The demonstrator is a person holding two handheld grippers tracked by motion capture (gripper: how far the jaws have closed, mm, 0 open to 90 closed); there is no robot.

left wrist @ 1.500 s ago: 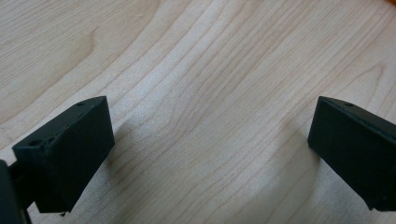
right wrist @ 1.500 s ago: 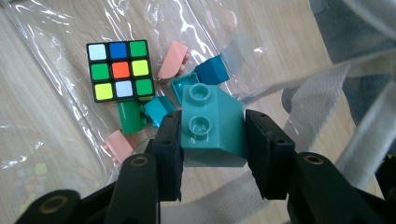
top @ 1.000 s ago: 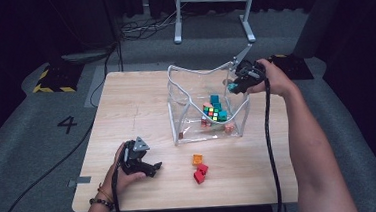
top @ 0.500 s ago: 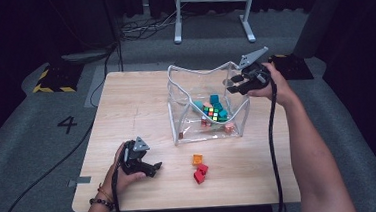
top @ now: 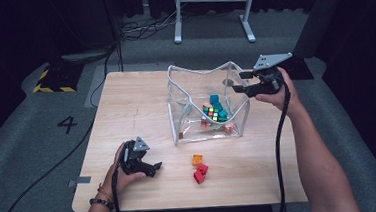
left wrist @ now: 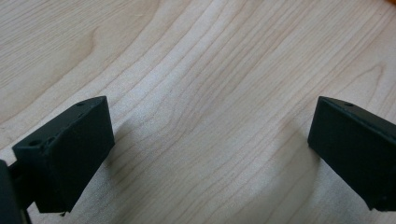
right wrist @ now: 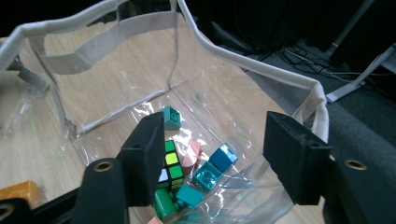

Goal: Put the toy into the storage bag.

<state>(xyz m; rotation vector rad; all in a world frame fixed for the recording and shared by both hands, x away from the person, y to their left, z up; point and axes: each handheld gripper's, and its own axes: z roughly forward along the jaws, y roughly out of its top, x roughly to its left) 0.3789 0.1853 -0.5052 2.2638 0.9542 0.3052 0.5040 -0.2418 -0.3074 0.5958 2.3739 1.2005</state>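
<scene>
High view — right hand-held gripper (top: 238, 82), jaws just spreading, empty, over clear bag (top: 236, 113); red blocks (top: 199, 173) nearby.

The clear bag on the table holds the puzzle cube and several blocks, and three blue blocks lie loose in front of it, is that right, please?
Not quite: the loose blocks in front of the clear bag are one orange and two red, not blue, as the high view shows. The puzzle cube and several blocks do sit inside.

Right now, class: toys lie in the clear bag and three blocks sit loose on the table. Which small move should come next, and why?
Probably the left gripper, open, reaches for the orange block; the right gripper, jaws just opened and empty, hangs over the clear bag.
</scene>
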